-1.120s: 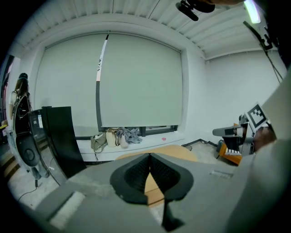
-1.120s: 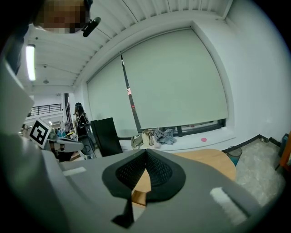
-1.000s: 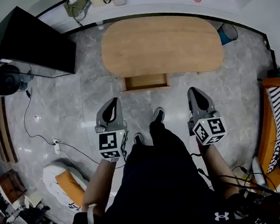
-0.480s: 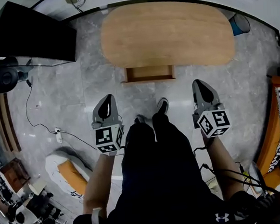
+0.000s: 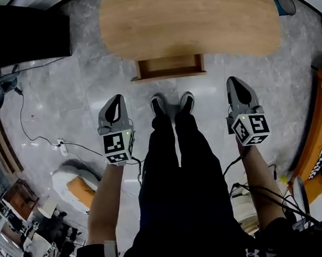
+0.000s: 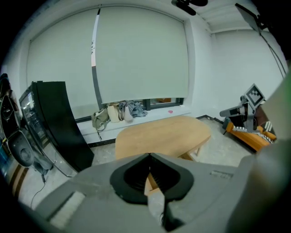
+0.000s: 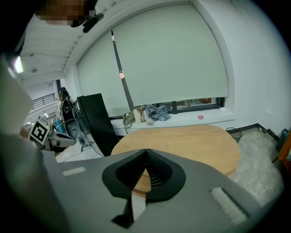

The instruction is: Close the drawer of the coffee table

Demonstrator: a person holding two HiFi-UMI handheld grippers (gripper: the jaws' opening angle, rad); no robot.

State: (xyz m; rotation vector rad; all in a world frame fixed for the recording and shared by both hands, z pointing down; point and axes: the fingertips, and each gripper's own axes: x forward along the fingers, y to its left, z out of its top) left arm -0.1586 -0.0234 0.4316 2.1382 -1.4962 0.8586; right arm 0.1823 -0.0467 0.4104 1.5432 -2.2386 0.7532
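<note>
Here the drawer (image 5: pixel 170 67) juts from the coffee table (image 5: pixel 191 18).

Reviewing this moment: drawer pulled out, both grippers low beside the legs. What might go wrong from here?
1. The left gripper and right gripper, both shut and empty, sit wide of the drawer; a push from one side might skew it and jam it.
2. The shoes stand close before the open drawer, so bending in could bump a shin.
3. The floor cable near the left gripper may snag.
</note>
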